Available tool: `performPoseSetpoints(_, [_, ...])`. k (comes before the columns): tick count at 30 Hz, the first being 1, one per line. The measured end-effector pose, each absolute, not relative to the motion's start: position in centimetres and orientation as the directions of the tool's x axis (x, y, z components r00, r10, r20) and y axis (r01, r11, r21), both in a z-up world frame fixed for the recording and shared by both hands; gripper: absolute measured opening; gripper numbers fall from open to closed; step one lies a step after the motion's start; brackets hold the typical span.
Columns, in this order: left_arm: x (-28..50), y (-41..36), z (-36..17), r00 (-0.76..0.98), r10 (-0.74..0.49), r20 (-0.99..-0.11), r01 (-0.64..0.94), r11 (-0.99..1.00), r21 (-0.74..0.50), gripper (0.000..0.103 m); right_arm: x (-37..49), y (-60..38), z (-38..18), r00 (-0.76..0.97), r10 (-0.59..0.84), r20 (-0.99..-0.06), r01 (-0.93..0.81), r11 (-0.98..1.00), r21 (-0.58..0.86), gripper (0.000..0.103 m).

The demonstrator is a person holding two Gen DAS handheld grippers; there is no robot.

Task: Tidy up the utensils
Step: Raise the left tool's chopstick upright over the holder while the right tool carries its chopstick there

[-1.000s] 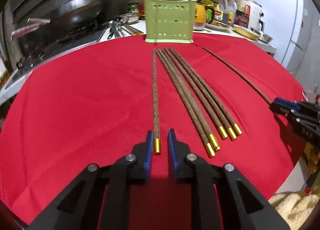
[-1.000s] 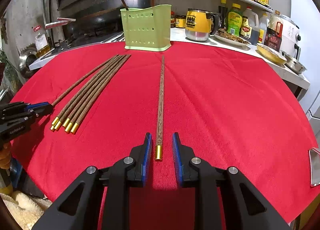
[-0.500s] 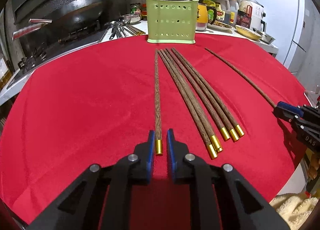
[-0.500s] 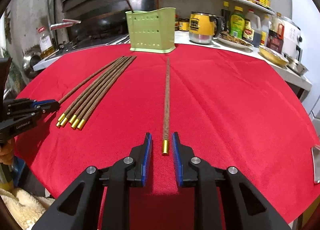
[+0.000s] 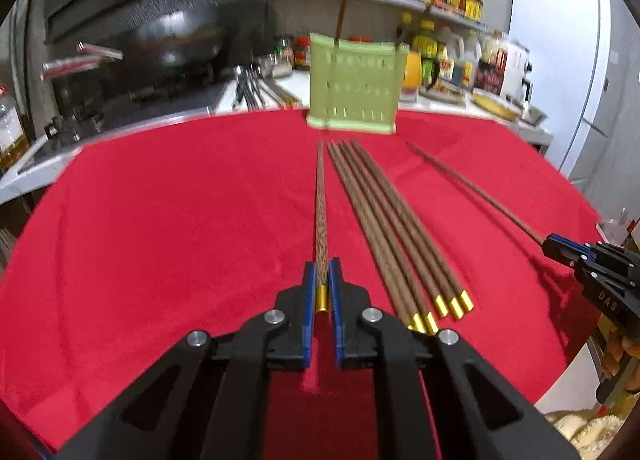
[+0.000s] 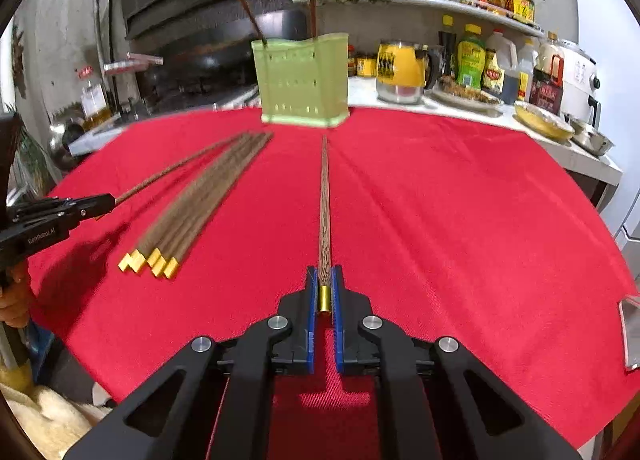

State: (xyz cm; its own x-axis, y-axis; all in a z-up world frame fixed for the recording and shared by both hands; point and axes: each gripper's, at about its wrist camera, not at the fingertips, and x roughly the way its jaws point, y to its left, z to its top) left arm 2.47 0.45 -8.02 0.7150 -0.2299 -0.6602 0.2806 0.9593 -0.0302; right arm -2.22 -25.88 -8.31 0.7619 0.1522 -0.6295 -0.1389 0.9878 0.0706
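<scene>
My left gripper [image 5: 322, 272] has its jaws closing, pads pressed on the gold-capped end of a brown chopstick [image 5: 320, 200] that points at the green holder [image 5: 354, 90]. Several more chopsticks [image 5: 392, 228] lie bundled just right of it on the red cloth [image 5: 180, 220]. My right gripper [image 6: 325, 276] is also closing, pads pressed on the gold cap of another chopstick [image 6: 325, 200]. From the right wrist view the left gripper [image 6: 108, 200] sits at the left beside the bundle [image 6: 200, 196]. The holder [image 6: 302, 80] has two chopsticks standing in it.
A dark wok and stove [image 5: 172, 44] stand behind the table at the left. Bottles, a yellow mug [image 6: 400, 72] and dishes crowd the counter at the back right. A hand [image 6: 16, 300] holds the left gripper's handle. A flat shiny object [image 6: 630, 332] lies at the cloth's right edge.
Both grippers have closed from slightly apart onto the gold-capped ends of their chopsticks. The left gripper has risen a little, and its view now looks more level across the table.
</scene>
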Motion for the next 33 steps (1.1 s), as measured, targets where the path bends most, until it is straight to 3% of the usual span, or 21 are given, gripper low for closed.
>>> performPoseSetpoints(8, [1.0,2.7,0.8,0.851,-0.267,-0.453,0.279,0.959,-0.041,0.007,-2.6,-27.1,-0.5,0.857,0.174,-0.486,-0.146,0.985,0.096,0.007])
performPoseSetpoints(15, [0.0,4.0,5.1,0.899,-0.280,-0.336,0.276,0.959,-0.060,0.007,-2.6,-27.2,5.3,0.916,0.160,-0.367,-0.148,0.987,0.060,0.007])
performPoseSetpoints(33, [1.0,3.5,6.7,0.905,-0.277,-0.323,0.280,0.959,-0.040,0.007,-0.3,-27.2,8.3,0.932,0.128,-0.338,-0.135,0.991,0.004,0.008])
